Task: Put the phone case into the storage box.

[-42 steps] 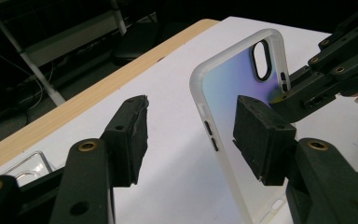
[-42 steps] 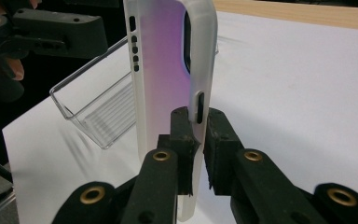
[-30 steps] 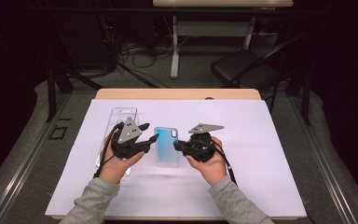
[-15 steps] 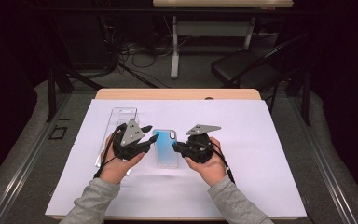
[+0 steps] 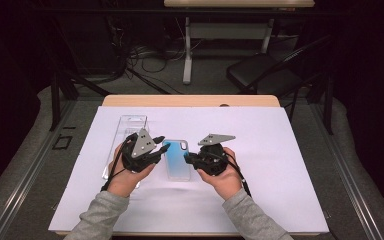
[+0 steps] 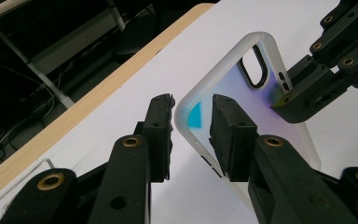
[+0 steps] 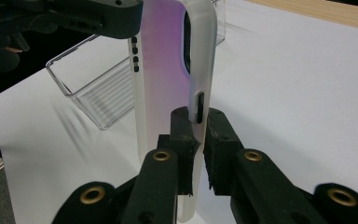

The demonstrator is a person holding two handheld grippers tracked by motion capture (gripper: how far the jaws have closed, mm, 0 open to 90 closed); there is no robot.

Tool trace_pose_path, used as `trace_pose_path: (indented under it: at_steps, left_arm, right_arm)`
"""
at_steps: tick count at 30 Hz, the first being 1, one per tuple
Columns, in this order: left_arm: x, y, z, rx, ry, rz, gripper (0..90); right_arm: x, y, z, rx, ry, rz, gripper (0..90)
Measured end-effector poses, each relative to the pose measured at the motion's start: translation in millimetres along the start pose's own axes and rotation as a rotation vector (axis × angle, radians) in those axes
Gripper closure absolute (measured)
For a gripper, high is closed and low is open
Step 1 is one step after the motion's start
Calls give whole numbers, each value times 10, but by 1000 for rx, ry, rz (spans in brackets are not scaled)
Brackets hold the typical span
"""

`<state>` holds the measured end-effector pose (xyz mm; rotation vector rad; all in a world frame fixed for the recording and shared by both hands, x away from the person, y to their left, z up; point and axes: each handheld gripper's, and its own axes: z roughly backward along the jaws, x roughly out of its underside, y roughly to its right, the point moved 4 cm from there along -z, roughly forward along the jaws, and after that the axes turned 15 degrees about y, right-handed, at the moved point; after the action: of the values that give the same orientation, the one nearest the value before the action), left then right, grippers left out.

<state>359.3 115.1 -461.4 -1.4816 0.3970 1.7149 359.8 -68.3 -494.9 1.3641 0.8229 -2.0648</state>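
Observation:
A translucent phone case (image 5: 176, 159) with a blue-to-purple sheen sits between both grippers on the white sheet. My right gripper (image 5: 187, 157) is shut on the case's side wall near a button cutout, and its jaws (image 7: 196, 119) clamp the frosted rim (image 7: 200, 56). My left gripper (image 5: 161, 150) straddles the opposite rim near a corner. In the left gripper view its jaws (image 6: 191, 105) have just been closing, with the case's edge (image 6: 182, 114) between them and a gap still left at the inner pad (image 6: 226, 126). The camera cutout (image 6: 256, 65) faces up.
A clear plastic tray (image 5: 130, 131) lies just behind my left hand, and it is also in the right gripper view (image 7: 93, 98). The white sheet (image 5: 280, 175) covers most of the wooden table (image 5: 190, 101). A dark chair (image 5: 260, 75) and cables stand beyond the table.
My left gripper's jaws have narrowed around the case's left edge. Both hands and the case have stayed where they were.

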Motion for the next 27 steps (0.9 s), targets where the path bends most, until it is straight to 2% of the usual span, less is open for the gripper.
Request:
trace_pose_path:
  at_steps: [14, 27]
  left_arm:
    - [3, 4, -4, 0, -5, -17, 702]
    - [1, -1, 8, 3, -8, -19, 758]
  right_arm:
    - [6, -18, -7, -7, -6, 5, 829]
    - [8, -23, -7, -9, -11, 6, 829]
